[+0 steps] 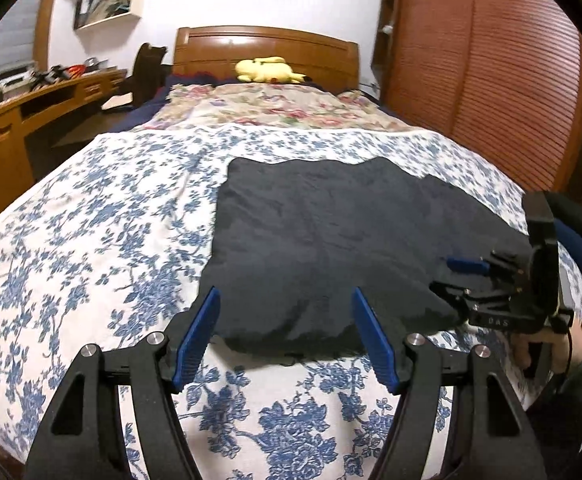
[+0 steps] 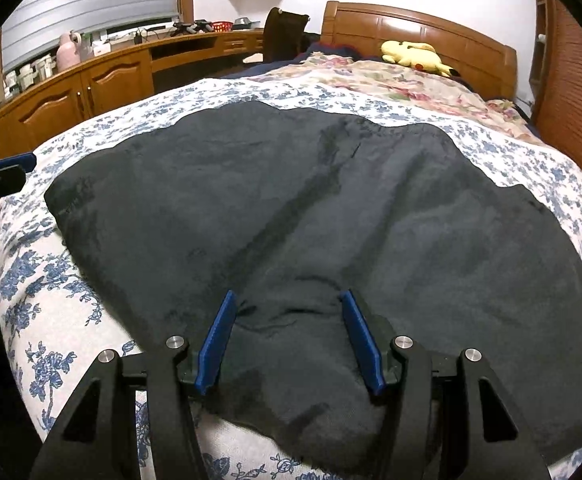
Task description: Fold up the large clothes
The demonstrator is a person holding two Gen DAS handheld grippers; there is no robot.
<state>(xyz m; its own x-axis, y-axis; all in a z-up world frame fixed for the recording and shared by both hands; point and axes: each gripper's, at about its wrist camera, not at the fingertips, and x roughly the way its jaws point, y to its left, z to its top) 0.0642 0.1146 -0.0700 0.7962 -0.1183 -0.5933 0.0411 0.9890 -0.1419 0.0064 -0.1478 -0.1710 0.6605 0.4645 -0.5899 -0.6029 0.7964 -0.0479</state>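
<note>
A soft, fuzzy black cloth (image 2: 311, 216) lies flat on the bed's blue-flowered sheet (image 1: 91, 208). The left gripper (image 1: 285, 334) is wide open at its near edge. The right gripper (image 2: 287, 336) is open too, above the wrinkly cloth.

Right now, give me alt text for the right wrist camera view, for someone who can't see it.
The right gripper, open, hangs over the near edge of a dark garment spread on a blue floral bedspread. A yellow plush toy lies by the wooden headboard; the left gripper shows at the far left.
</note>
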